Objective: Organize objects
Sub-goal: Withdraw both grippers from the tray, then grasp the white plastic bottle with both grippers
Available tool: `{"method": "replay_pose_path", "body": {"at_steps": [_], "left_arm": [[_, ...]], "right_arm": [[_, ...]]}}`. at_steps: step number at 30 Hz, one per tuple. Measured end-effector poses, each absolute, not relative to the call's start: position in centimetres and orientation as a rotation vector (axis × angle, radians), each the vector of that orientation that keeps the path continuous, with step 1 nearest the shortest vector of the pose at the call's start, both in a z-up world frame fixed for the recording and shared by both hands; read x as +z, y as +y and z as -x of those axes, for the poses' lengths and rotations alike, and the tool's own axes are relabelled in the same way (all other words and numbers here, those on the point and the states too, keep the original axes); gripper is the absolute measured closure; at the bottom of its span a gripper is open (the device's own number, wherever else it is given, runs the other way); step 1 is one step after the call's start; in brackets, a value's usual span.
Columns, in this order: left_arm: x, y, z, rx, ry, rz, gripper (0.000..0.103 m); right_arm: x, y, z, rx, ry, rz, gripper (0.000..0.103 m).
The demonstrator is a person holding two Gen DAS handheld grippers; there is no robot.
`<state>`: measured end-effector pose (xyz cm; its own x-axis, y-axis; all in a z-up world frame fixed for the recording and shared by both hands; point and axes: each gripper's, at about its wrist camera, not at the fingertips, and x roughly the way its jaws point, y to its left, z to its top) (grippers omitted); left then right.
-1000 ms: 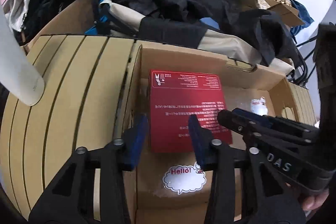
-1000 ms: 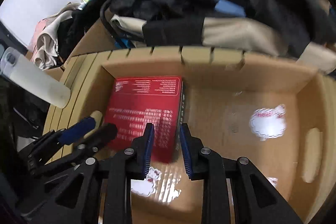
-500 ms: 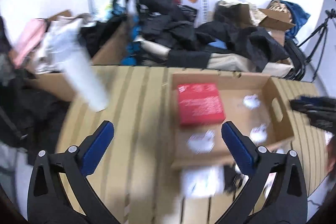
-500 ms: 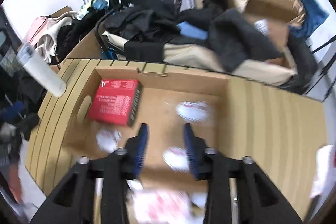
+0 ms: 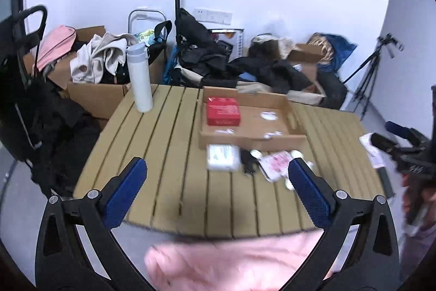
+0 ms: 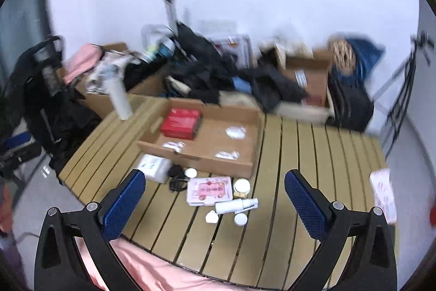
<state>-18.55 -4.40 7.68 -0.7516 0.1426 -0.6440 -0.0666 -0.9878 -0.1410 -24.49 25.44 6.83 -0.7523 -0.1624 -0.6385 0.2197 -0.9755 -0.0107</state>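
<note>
Red box [image 6: 181, 122], flat in cardboard tray [image 6: 196, 154]

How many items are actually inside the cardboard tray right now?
1: the red box, lying in the far-left corner of the cardboard tray. The white patches on the tray floor look like stickers; blur prevents certainty.

Both grippers [image 5: 217, 191] [image 6: 214, 194] are way back from the red box [image 5: 223, 111] now, jaws just opened wide, nothing between them.
</note>
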Motion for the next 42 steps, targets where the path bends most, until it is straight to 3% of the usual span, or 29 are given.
{"method": "replay_pose_path", "body": {"at_steps": [3,7,10,14,21,24,29,38,42], "left_arm": [[7.7,-4.5,13.9,2.865,-0.193,0.998,0.0],[5.1,-4.7,7.9,2.913,-0.237,0.951,0.0],[1.9,-4.1,5.6,2.852,-0.25,1.026,0.0],[0.4,-1.8,4.7,2.831,-0.08,1.031,0.0],[-0.3,-1.3,4.8,2.871,-0.013,1.006,0.0],[-1.5,-1.4,5.3,2.866,-0.013,1.05,0.0],[-3.9,-1.2,7.8,2.836,-0.002,1.136,0.0],[-5.8,-3.1,21.5,2.767,-0.07,1.151,0.0],[-9.3,-4.2,30.1,2.583,-0.248,1.272,0.003]], "right_arm": [[6.6,23.8,19.4,-2.79,0.233,-0.865,0.0],[4.1,22.4,13.2,-2.719,0.119,-0.702,0.0],[-0.7,20.5,10.0,-2.608,0.061,-0.873,0.0],[-5.8,19.1,7.5,-2.602,0.026,-1.024,0.0],[-5.4,18.5,8.3,-2.606,0.031,-1.02,0.004],[-6.3,19.3,8.0,-2.586,-0.057,-1.033,0.018],[-8.3,20.0,9.6,-2.572,-0.073,-1.109,0.051],[-8.6,19.6,19.6,-2.503,-0.076,-1.108,0.051],[-9.8,16.7,27.3,-2.446,-0.065,-1.132,0.051]]}}
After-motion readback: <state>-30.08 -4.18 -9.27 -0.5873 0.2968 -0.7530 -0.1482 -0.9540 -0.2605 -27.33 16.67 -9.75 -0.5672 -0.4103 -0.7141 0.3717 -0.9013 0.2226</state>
